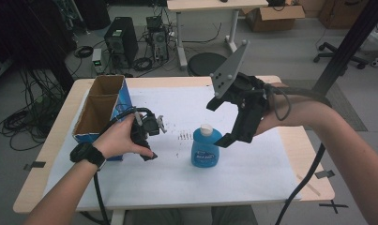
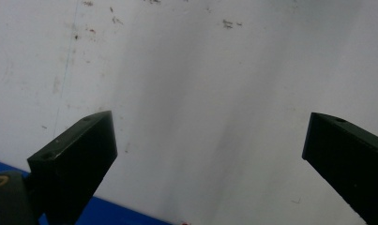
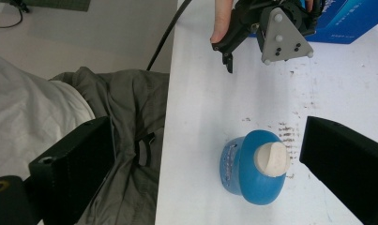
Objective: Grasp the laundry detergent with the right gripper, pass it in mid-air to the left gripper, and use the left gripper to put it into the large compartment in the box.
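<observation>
Above the blue bottle [image 1: 206, 148], right tool [image 1: 227, 123] hangs released. Left tool [image 1: 151, 136] released too. Off-centre descent likely tips bottle.

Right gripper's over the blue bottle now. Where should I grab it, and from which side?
Take the blue bottle around its body just below the white cap, coming down from above. It stands upright on the white sheet, and the open right gripper already hangs over it. The body looks flattened, so probably close across the narrow faces.
</observation>
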The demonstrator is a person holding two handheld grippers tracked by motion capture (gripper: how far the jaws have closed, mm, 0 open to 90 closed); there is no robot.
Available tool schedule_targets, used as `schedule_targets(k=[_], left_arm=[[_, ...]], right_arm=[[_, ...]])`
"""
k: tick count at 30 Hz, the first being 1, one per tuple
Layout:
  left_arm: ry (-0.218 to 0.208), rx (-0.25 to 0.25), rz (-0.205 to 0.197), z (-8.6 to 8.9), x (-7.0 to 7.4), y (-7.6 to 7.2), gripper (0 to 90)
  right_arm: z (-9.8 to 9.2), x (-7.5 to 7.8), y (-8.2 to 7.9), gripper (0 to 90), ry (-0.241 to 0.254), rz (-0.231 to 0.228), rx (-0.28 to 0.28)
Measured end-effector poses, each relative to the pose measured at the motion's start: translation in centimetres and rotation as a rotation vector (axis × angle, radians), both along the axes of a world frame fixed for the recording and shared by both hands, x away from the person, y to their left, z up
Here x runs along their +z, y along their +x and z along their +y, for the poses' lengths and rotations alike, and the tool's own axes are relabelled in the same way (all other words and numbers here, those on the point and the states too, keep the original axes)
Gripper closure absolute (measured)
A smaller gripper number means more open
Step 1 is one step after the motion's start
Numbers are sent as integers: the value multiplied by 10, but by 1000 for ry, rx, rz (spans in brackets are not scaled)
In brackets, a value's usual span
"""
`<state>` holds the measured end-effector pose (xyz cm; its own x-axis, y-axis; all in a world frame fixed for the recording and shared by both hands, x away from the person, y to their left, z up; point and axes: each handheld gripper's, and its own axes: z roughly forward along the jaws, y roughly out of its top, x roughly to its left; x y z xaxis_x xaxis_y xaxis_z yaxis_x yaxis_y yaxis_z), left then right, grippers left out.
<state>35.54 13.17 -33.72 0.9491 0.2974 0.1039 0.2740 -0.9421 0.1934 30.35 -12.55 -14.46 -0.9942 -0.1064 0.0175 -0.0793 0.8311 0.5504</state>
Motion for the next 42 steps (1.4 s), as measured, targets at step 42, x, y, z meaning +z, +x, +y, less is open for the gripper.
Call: schedule_targets(k=[42], left_arm=[[-39, 18, -3, 1, 10, -2, 40]], right_arm=[[-78, -41, 58, 17, 249, -12, -123]])
